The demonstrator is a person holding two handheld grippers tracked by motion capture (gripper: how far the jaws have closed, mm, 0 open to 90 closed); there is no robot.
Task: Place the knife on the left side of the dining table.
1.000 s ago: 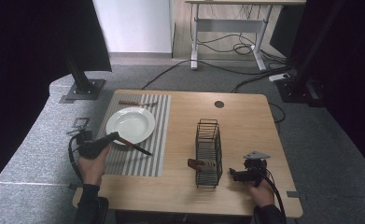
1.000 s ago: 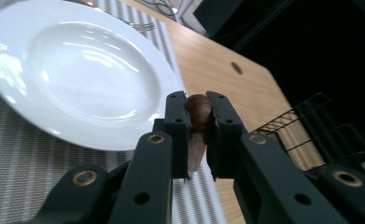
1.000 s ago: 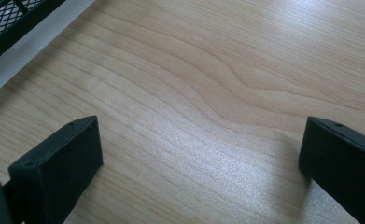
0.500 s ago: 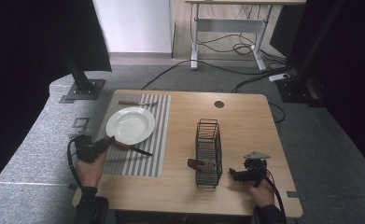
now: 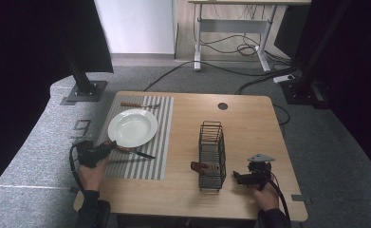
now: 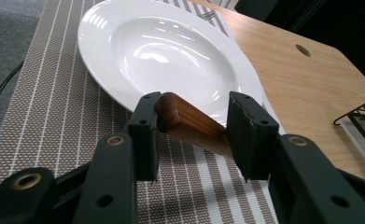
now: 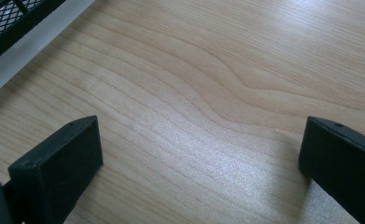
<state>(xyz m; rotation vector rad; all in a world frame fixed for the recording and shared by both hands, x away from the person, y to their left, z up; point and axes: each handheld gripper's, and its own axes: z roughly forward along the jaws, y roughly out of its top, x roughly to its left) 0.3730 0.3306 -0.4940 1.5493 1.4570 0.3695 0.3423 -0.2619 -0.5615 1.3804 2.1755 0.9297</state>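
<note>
Knife (image 5: pixel 132 151) with a wooden handle lies on the striped placemat (image 5: pixel 140 161) just below the white plate (image 5: pixel 132 127), seen from the high view; the left tool (image 5: pixel 94 152) grasps its handle. The right tool (image 5: pixel 242 178) rests on the tabletop (image 5: pixel 249 123) beside the black wire rack (image 5: pixel 211 154), a second wooden-handled utensil (image 5: pixel 199 166) poking from it.

Left gripper view: both jaws clamp the handle (image 6: pixel 192 122), plate rim just behind.

Right gripper view: jaws spread wide over bare wood, released.

Judged step: setting the knife beside the plate; next calls for letting go and withdrawing. Since 1 second ago, the left tool has drawn back toward the tabletop's near-left edge.
</note>
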